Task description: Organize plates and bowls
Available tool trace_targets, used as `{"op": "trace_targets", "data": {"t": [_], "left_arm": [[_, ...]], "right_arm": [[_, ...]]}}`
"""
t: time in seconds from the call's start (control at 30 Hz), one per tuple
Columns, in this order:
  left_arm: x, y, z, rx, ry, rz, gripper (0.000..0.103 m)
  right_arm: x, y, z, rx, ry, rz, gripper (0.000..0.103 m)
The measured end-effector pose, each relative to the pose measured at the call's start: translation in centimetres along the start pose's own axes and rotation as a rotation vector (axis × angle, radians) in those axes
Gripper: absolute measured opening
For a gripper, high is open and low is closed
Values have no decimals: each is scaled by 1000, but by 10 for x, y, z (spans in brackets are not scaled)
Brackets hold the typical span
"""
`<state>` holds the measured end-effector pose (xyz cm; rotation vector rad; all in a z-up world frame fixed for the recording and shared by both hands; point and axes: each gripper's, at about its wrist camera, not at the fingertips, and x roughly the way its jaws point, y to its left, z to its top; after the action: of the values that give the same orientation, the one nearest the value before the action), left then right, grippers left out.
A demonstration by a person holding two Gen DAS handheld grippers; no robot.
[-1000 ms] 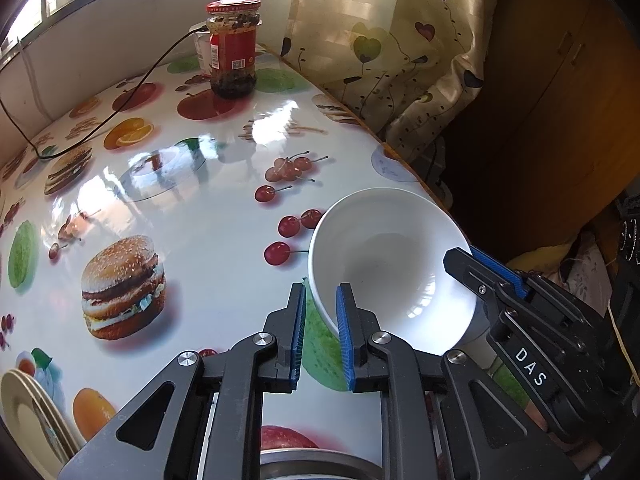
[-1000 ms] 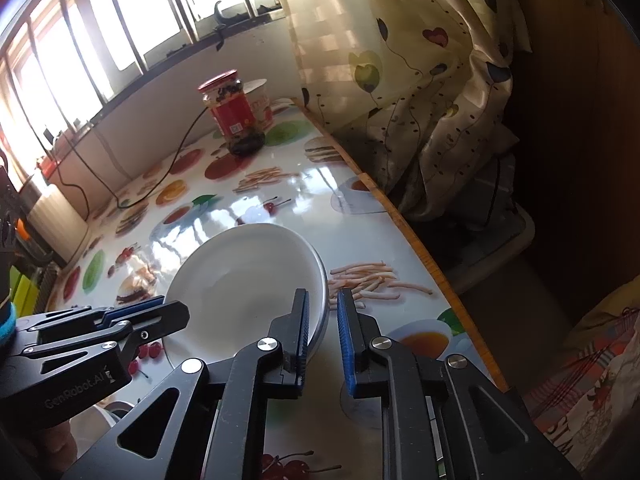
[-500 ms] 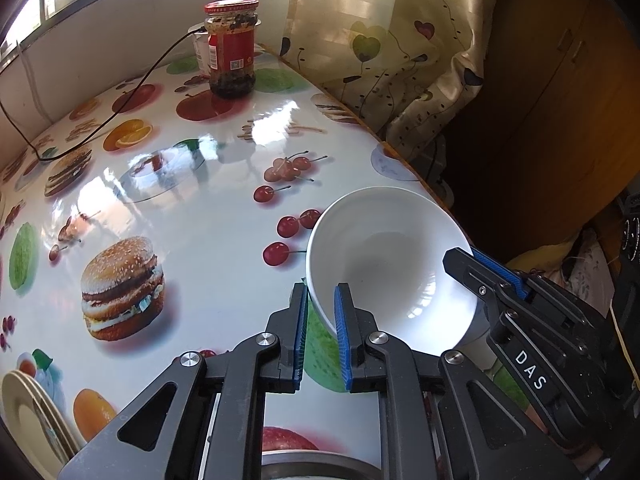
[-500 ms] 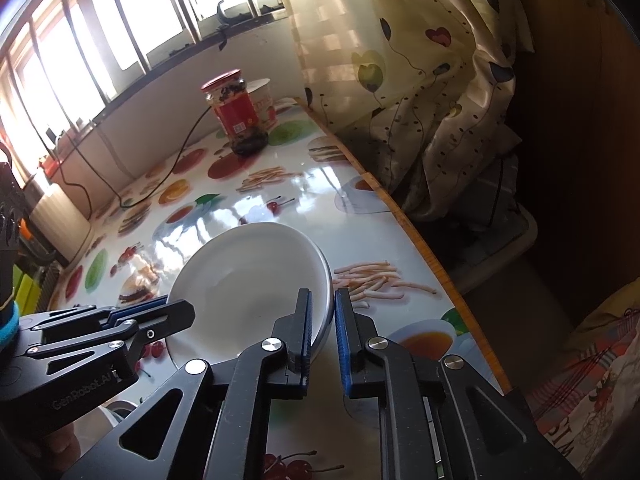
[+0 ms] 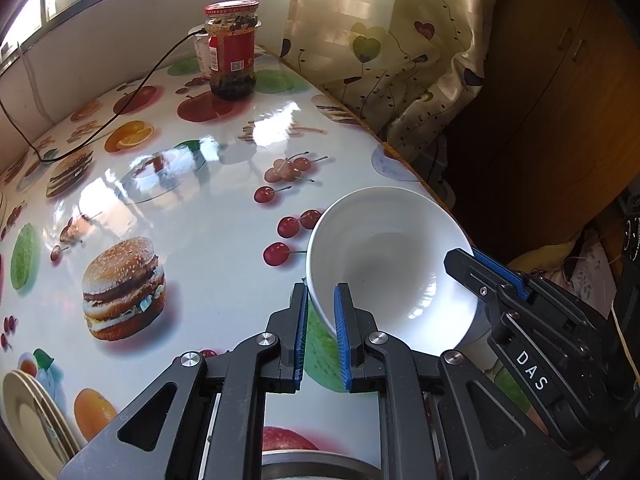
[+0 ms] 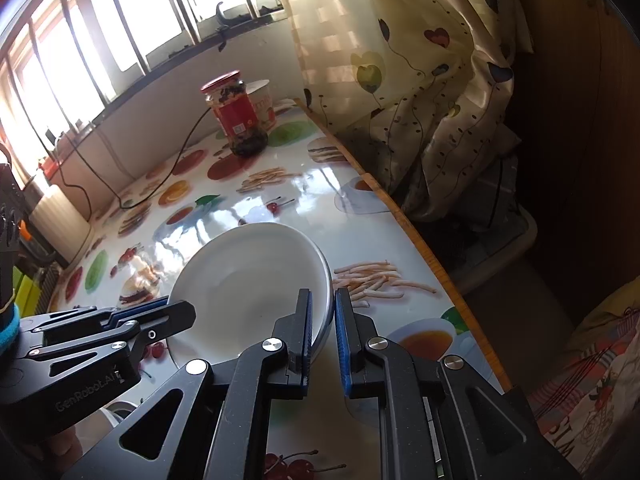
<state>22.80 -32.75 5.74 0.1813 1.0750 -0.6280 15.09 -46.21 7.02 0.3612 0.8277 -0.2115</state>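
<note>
A white bowl (image 5: 392, 264) sits tilted over the fruit-print table near its right edge, held from two sides. My left gripper (image 5: 320, 298) is shut on its near-left rim, one blue pad inside the bowl and one outside. My right gripper (image 6: 322, 302) is shut on the opposite rim of the same bowl (image 6: 248, 280). In the left wrist view the right gripper (image 5: 466, 260) reaches in from the lower right. In the right wrist view the left gripper (image 6: 180, 312) comes in from the left. A stack of cream plates (image 5: 28, 412) lies at the lower left.
A red-lidded jar (image 5: 232, 48) and a white cup stand at the far end, with a black cable (image 5: 120, 108) trailing across the table. The table's wooden edge (image 6: 404, 220) runs close on the right, beside a curtain (image 6: 420, 80). A metal rim (image 5: 320, 466) shows below my left gripper.
Both pairs of jaws have drawn slightly tighter on the bowl's rim. The bowl and both hands have otherwise stayed where they were.
</note>
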Motion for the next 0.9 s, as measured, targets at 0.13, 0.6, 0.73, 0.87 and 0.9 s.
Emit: {"op": "trace_targets", "data": {"t": [0.13, 0.6, 0.73, 0.87, 0.9], "left_arm": [[0, 0, 0, -1, -1, 0, 14], [-14, -4, -5, 9, -28, 2, 14], [-22, -4, -7, 5, -42, 1, 14], [-31, -3, -11, 1, -57, -1, 14], [-33, -4, -12, 1, -60, -2, 14]], "right_arm": [[0, 0, 0, -1, 0, 0, 12], [-11, 1, -2, 5, -19, 3, 12], [-21, 5, -3, 0, -34, 6, 12], [-30, 9, -5, -5, -42, 10, 12], [-32, 10, -5, -7, -46, 12, 12]]}}
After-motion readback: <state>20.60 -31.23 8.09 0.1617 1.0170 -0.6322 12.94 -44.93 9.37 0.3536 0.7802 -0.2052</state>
